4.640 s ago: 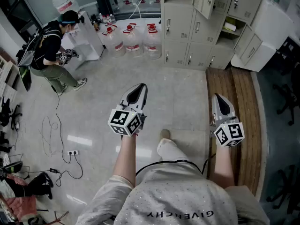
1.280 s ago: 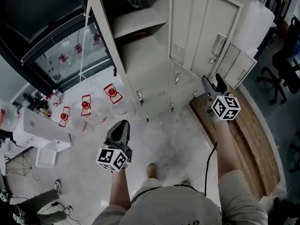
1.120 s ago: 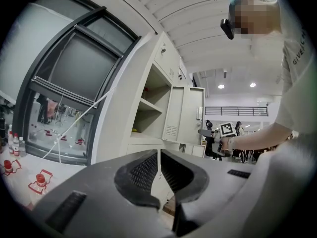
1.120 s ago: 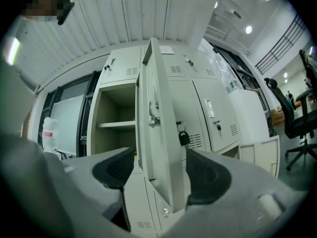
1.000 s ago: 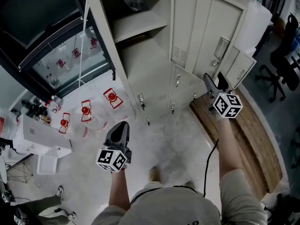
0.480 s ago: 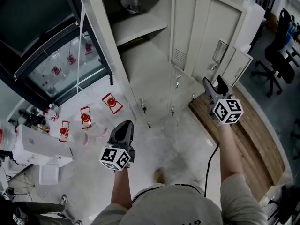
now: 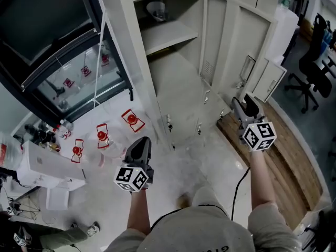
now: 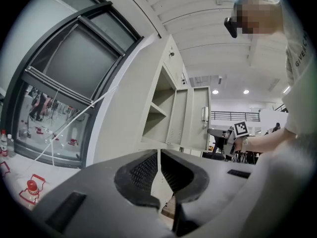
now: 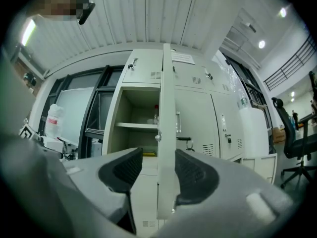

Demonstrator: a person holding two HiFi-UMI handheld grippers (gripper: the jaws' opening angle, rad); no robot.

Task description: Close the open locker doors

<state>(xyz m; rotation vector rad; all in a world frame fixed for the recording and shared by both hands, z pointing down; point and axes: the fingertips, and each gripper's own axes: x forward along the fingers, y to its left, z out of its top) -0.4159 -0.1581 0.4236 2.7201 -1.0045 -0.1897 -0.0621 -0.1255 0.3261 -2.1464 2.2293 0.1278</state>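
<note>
1. The right gripper (image 7: pixel 243 103) points level at the open locker door (image 9: pixel 166 98), whose free edge stands upright between its jaws.
2. Those jaws have just been closing. The right one looks to touch the door and the left one is apart from it, so they are not yet gripping.
3. The left gripper (image 7: pixel 140 145) hangs over the floor (image 7: pixel 189 156), its jaws closed together on nothing.
4. The open compartment (image 7: pixel 181 72), with 1 shelf (image 7: pixel 170 35), lies left of the door.
</note>
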